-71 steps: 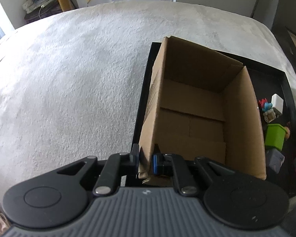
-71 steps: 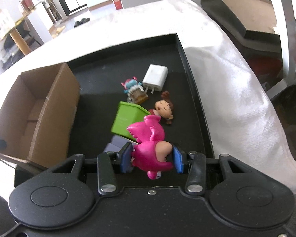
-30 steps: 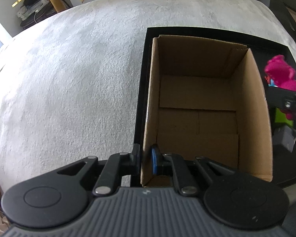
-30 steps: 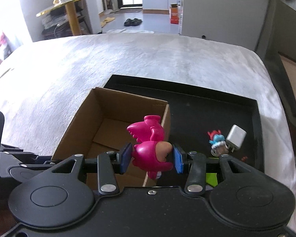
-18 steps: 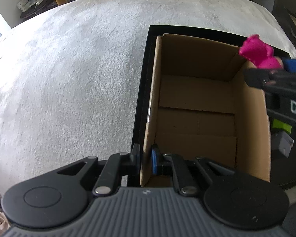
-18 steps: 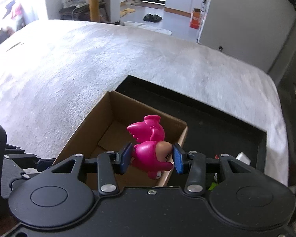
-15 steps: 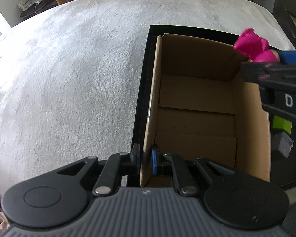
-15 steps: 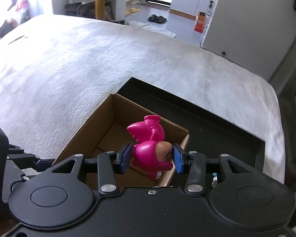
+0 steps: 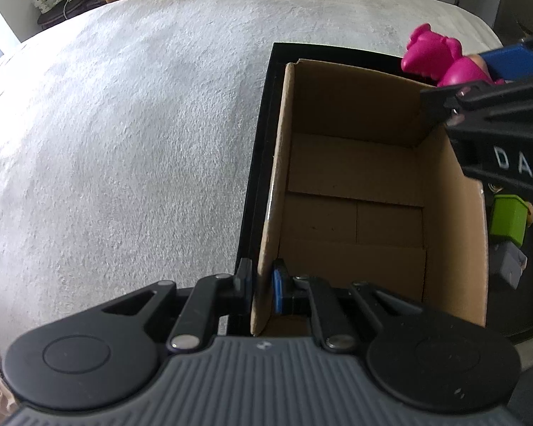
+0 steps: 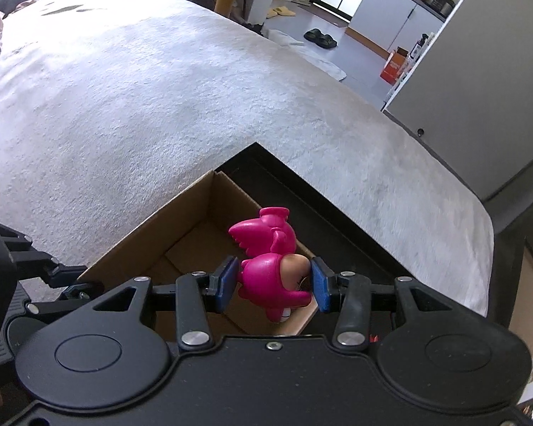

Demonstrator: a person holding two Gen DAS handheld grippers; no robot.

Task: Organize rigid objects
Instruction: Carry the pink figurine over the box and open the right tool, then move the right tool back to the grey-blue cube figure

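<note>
An open cardboard box [image 9: 351,191] stands in a black tray [image 9: 256,163] on a white bedcover. My left gripper [image 9: 261,285] is shut on the box's near left wall, one finger outside and one inside. My right gripper [image 10: 273,284] is shut on a pink winged toy figure [image 10: 270,266] and holds it above the box's far right corner [image 10: 202,227]. The toy also shows in the left wrist view [image 9: 440,62], above the box rim. The box is empty inside.
A green block [image 9: 508,220] and a grey block [image 9: 510,262] lie in the tray right of the box. White bedcover [image 9: 124,142] stretches to the left. A grey cabinet [image 10: 479,81] and room floor lie beyond the bed.
My right gripper has carried the pink toy from the tray's right side up and leftward over the box. My left gripper has kept its hold on the box wall.
</note>
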